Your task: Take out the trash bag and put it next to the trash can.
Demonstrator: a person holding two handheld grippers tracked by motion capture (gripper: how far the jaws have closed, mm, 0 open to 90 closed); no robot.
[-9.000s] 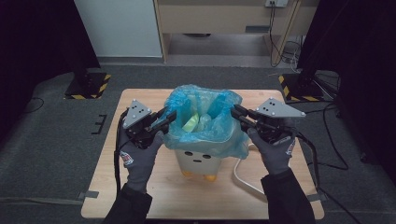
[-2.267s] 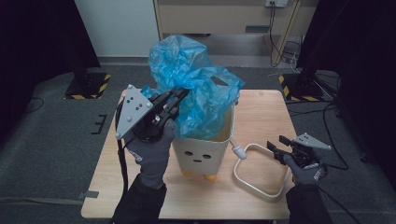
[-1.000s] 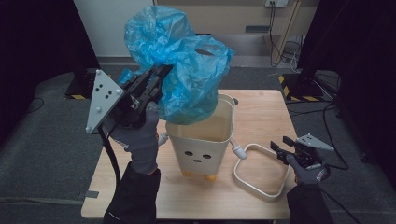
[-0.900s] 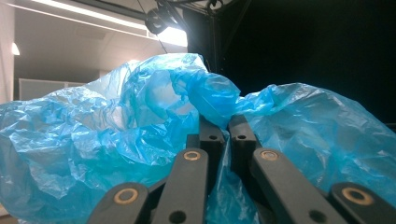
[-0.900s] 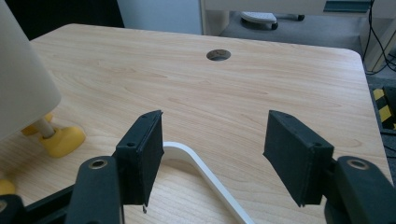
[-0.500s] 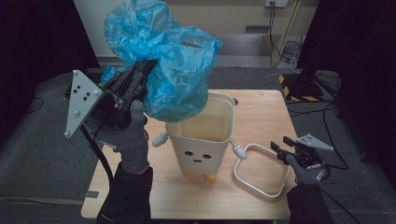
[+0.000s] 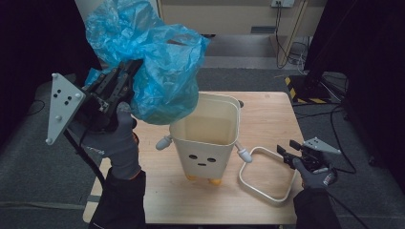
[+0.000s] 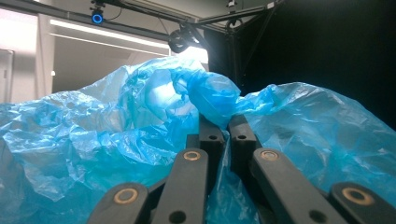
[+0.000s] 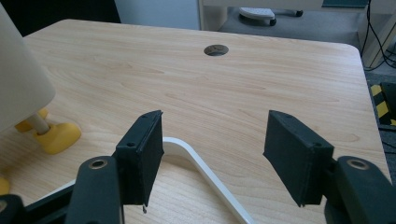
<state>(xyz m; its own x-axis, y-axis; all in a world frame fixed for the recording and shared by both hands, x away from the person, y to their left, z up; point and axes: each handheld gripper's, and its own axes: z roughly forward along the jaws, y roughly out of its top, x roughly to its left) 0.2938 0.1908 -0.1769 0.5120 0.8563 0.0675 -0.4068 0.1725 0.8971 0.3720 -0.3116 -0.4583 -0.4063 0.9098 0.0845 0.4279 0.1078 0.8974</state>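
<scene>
At the near edge of the counter, nearest first:

Person: two forearms in dark sleeves came in from the bottom of the high view, both hands in grey gloves.

Right tongs: held low at the counter's near right corner, jaws standing wide apart with nothing between them. In the right gripper view the bare wood showed through the gap.

White ring frame: lay flat on the counter just in front of the right tongs. Its curved rail passed beneath the gap between the jaws in the right gripper view; I cannot tell whether the jaws touched it.

Cream bin: stood upright near the middle of the counter, open at the top, with a small face on its front wall, stubby white arms at the sides and yellow feet. Its right arm reached close to the ring frame.

Left tongs: raised well above the counter at the left, jaws pressed together on the blue plastic bag. In the left gripper view a fold of bag was pinched between the two black jaws.

Blue plastic bag, position: hung in the air above and to the left of the bin, its lower end just above the bin's left rim, crumpled and bulging.

Far side: grey floor, a pale cabinet, and cables at the right.
</scene>
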